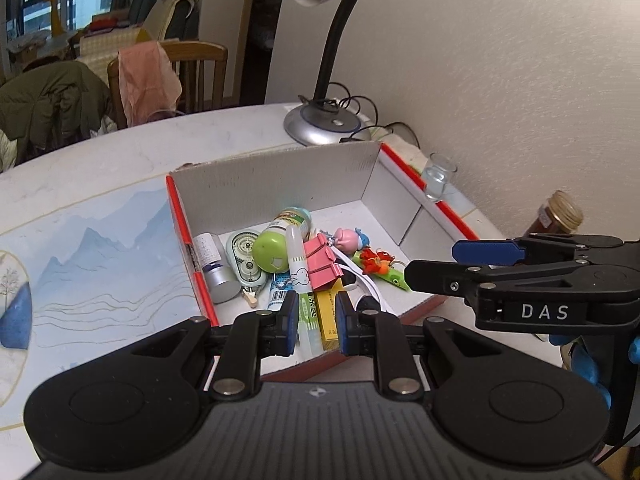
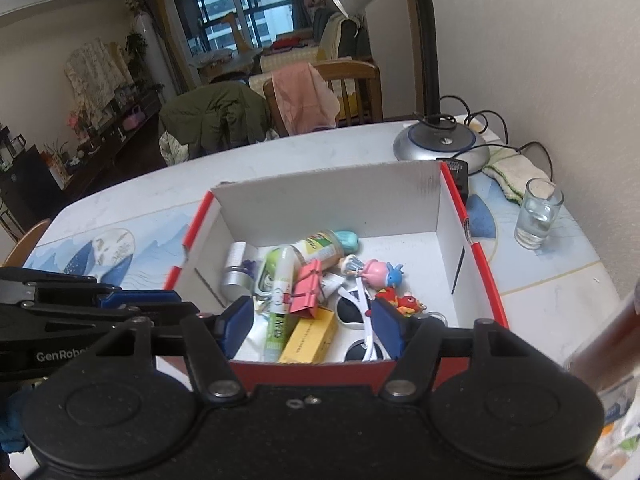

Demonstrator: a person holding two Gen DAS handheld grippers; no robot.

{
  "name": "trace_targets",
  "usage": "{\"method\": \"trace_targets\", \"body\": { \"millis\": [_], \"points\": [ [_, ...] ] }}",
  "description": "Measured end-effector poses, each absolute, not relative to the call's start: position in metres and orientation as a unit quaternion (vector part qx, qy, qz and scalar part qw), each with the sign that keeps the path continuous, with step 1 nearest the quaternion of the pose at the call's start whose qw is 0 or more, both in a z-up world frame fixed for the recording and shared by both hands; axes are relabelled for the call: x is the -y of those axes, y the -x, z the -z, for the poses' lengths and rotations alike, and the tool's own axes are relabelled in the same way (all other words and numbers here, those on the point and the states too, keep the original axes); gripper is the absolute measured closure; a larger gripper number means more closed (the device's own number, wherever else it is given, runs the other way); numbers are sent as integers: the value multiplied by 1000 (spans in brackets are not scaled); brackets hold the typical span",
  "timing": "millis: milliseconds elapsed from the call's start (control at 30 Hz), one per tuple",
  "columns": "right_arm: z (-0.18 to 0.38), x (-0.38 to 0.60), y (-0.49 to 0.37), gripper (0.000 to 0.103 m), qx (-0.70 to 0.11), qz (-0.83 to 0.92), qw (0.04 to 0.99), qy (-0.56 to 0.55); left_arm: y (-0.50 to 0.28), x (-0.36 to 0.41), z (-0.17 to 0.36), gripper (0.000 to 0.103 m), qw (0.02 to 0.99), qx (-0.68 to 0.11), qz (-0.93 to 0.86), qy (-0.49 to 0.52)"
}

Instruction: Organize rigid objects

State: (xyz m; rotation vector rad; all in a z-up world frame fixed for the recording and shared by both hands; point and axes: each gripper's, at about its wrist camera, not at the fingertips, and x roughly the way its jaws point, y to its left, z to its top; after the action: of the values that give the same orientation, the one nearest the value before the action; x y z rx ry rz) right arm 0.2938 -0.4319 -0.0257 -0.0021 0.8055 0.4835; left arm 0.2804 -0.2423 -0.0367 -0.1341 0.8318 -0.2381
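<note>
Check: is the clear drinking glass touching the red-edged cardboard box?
Apart. The right wrist view shows bare table between the glass and the box.

- The right tongs [image 2: 310, 330] hang over the near edge of the red-and-white box [image 2: 486, 280], blue pads apart, nothing between them.
- The left tongs [image 2: 160, 300] enter from the left, beside the box's near left corner.
- In the box lie a yellow carton [image 2: 310, 338], pink binder clip [image 2: 306, 292], white sunglasses [image 2: 356, 320], pig figure [image 2: 376, 274] and silver cylinder [image 2: 234, 276].
- A glass of water [image 2: 538, 218] stands on the counter [image 2: 556, 316] to the right; a lamp base [image 2: 440, 144] sits far right.
</note>
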Motion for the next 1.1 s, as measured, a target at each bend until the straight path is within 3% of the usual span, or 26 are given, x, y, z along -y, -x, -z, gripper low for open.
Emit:
{"method": "trace_targets", "body": {
  "millis": [67, 133, 167, 200, 500, 600, 733, 900, 1100],
  "points": [
    [22, 430, -286, 38, -383, -230, 895, -1, -274, 240, 33, 78, 908, -396, 119, 60],
    [18, 429, -279, 36, -376, -226, 899, -2, -266, 238, 30, 55, 912, -389, 119, 55],
    [16, 429, -275, 33, -372, -226, 900, -4, -262, 236, 28, 37, 915, -383, 116, 52],
    [14, 428, -271, 33, -368, -225, 902, -5, -258, 235, 26, 34, 919, -376, 113, 47],
    [-1, 424, -239, 21, -344, -220, 912, -28, -231, 222, 14, 34, 927, -355, 115, 40],
    [-5, 424, -230, 18, -338, -218, 915, -36, -224, 217, 10, 21, 930, -348, 112, 41],
    [-8, 423, -216, 8, -325, -213, 921, -39, -214, 210, 7, 19, 932, -341, 112, 50],
    [-13, 424, -202, 0, -305, -207, 928, -50, -206, 203, 5, 1, 931, -338, 121, 58],
    [-16, 420, -193, 0, -293, -199, 933, -56, -196, 199, 1, 0, 937, -320, 124, 60]
  ]
}}
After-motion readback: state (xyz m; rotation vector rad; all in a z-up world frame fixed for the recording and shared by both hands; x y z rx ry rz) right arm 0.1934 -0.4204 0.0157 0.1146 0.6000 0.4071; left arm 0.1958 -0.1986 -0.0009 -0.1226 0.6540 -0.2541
